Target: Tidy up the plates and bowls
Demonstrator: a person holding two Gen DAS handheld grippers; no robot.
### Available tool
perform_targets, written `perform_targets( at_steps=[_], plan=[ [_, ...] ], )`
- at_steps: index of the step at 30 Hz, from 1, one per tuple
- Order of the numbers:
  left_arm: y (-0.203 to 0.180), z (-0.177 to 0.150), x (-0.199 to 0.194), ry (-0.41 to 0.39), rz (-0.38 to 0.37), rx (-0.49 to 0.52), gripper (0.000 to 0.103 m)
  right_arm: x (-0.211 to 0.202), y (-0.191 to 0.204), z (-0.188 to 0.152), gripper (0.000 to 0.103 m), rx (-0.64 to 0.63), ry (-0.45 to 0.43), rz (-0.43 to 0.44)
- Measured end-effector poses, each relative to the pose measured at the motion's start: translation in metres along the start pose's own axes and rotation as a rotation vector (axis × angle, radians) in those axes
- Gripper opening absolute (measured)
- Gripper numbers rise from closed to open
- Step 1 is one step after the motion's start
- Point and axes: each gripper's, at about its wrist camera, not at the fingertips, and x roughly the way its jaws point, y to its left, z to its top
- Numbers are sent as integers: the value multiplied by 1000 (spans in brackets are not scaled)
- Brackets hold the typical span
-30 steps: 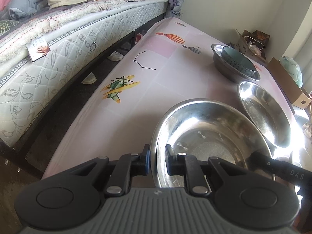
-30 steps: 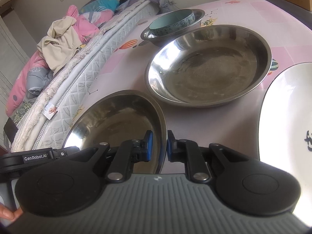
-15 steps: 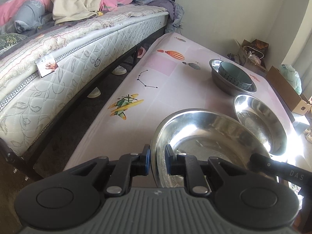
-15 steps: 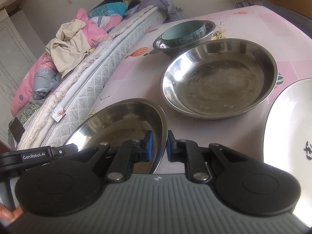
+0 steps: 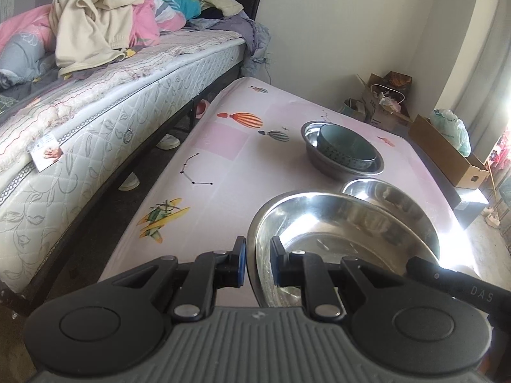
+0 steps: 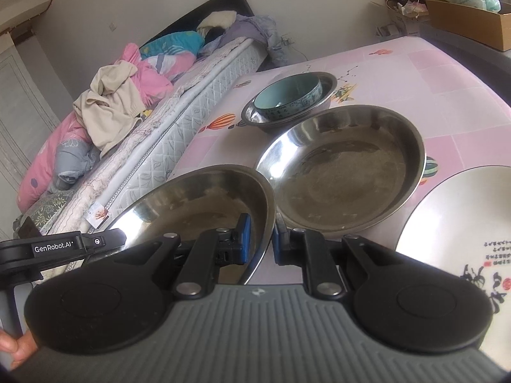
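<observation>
A: What do the two grippers have hold of?

B: One steel pan (image 5: 345, 236). The left gripper (image 5: 258, 265) is clenched on its rim at one side, a blue pad on the outside of the wall and one on the inside. The right gripper (image 6: 260, 239) pinches the rim at the opposite side in the same way.

A: Is the pan on the table?

B: It looks lifted and tilted above the pink table (image 5: 223, 146), though I cannot tell for sure that no part of it touches. In the right wrist view its edge overlaps the near left rim of a second steel pan (image 6: 345, 172), which sits flat on the table.

A: What else is out there?

B: Farther off, past the second pan, a smaller steel bowl (image 6: 325, 83) stands with a blue-green bowl (image 6: 287, 95) nested inside, leaning toward one side of it. Near the right edge of the right wrist view lies a white plate (image 6: 453, 223) with dark writing and a red mark.

A: And around the table?

B: A bed (image 5: 105, 121) runs along its left side, heaped with a pink quilt (image 6: 150, 79) and a beige garment (image 5: 92, 28). Cardboard boxes (image 5: 447, 150) stand on the floor to the far right, by the wall. At the bottom left corner of the right wrist view, part of a hand (image 6: 16, 348) shows beside the left gripper's handle.
</observation>
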Motion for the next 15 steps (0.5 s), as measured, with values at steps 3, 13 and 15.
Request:
perform_targets(
  at_steps=[3,13,15],
  plan=[
    [-17,6,11,9,-29,23,16,-8,-13,8,13,16,-28,-24],
    [-81,16,68,94,-116,83,17,-24,-74,28,15,90,-82,-155],
    [-90,19,76,97,-119,97,17,-23,-82,31,16,90,-78,-179]
  ],
)
